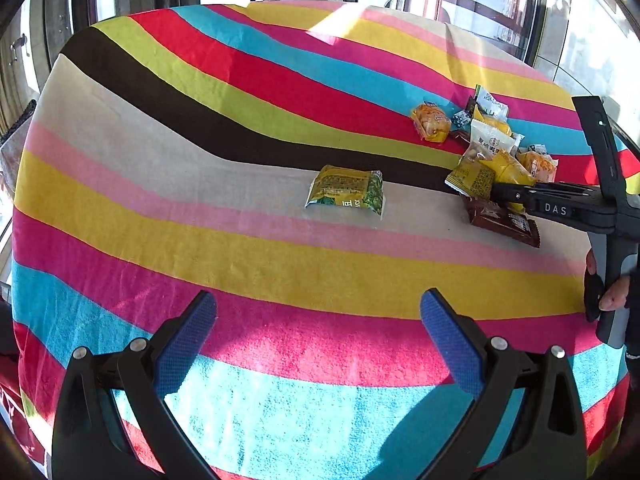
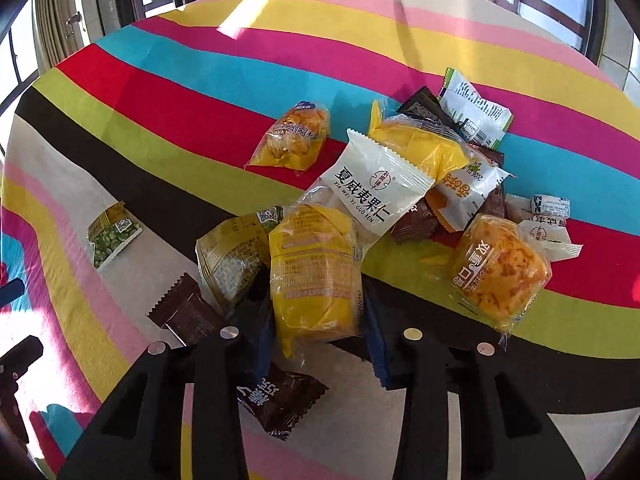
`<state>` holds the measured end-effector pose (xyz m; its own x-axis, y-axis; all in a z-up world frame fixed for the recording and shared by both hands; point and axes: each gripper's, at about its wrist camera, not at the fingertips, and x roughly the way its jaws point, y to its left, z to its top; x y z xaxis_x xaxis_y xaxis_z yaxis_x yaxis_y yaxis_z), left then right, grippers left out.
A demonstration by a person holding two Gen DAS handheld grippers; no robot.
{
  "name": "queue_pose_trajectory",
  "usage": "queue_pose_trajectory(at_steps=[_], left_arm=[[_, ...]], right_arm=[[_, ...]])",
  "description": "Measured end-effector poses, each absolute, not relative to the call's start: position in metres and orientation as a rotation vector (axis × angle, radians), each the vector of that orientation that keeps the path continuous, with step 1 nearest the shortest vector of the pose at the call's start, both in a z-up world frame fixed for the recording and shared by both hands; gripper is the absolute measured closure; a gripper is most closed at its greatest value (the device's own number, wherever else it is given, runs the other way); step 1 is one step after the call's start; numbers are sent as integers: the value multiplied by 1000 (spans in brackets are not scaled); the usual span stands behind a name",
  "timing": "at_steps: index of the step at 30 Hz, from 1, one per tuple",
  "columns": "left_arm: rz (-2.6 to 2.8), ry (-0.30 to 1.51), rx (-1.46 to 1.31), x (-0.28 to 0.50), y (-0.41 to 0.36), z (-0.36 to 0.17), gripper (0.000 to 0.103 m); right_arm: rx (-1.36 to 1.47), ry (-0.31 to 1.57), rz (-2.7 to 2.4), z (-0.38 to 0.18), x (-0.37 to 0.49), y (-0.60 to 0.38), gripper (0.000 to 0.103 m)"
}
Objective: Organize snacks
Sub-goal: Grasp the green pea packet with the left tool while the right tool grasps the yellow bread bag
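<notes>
Yellow plastic fills your right gripper (image 2: 316, 312): its jaws are closed on a yellow snack packet (image 2: 314, 276), at 6 o'clock of the snack pile (image 2: 420, 184) on the striped towel (image 2: 200, 92). A white nut packet (image 2: 376, 184) leans on the held packet at 1 o'clock. A brown packet (image 2: 280, 400) lies under your jaws. Your left gripper (image 1: 318, 332) is open, nothing between its blue pads (image 1: 186, 344). A green pea packet (image 1: 346, 192) lies alone at 12 o'clock from it.
</notes>
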<state>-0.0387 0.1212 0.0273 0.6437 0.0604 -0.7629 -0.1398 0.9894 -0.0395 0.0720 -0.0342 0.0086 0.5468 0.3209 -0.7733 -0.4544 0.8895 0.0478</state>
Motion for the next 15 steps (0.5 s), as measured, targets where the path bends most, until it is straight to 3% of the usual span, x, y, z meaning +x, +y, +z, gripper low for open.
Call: queue_pose_trajectory(at_steps=[11,13,14,15], left_arm=[[108,903,-42,58,108,21,2],[103,924,-32,71,109,17,13],[89,946,-33,75,110,13,39],[82,956,-34,76,110,12,49]], right_arm=[[-48,741,460,48,-26,-93,66],[-27,721,457,54,-39,-99,66],[-16,712,455,56,-44,-100,66],[-8,707,455,57,-48,-102,65]])
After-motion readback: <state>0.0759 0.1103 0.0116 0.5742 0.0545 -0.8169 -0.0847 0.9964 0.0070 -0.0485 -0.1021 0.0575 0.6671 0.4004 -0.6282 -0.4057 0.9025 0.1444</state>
